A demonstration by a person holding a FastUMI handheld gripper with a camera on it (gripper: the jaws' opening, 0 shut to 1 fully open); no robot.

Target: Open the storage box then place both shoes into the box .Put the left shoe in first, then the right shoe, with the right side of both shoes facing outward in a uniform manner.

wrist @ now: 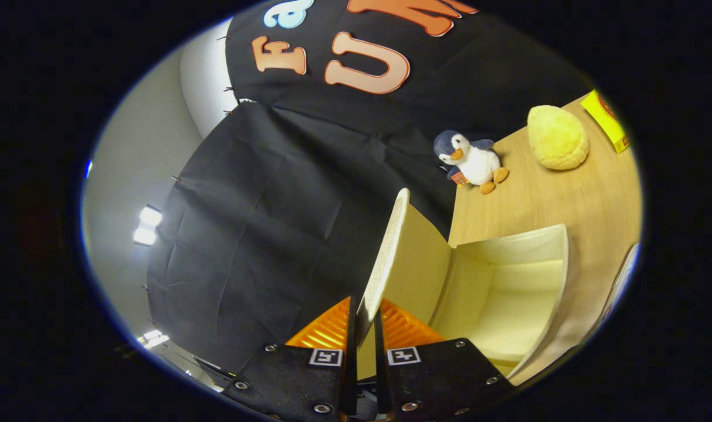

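- The gripper (365, 319), nearest the lens, pinches the edge of the box's lid (385, 252); its 2 fingers (332, 328) press on either side of the thin panel, which stands raised between them and runs on ahead.
- Black cloth wall (262, 234) spans the space beyond the fingers, with a pale wall (133, 170) and 2 ceiling lights (146, 225) past its far side.
- A light wooden table (538, 199) carries the rest of the scene.
- The cream box (508, 281) sits open on the table, just beside the fingers, its hollow interior facing the lens and the lifted lid joined to its near wall.
- A round yellow plush (558, 138) rests on the table beyond the box.
- A small penguin toy (470, 161) stands near the plush, at the foot of the cloth.
- A yellow packet (608, 120) lies just past the plush.
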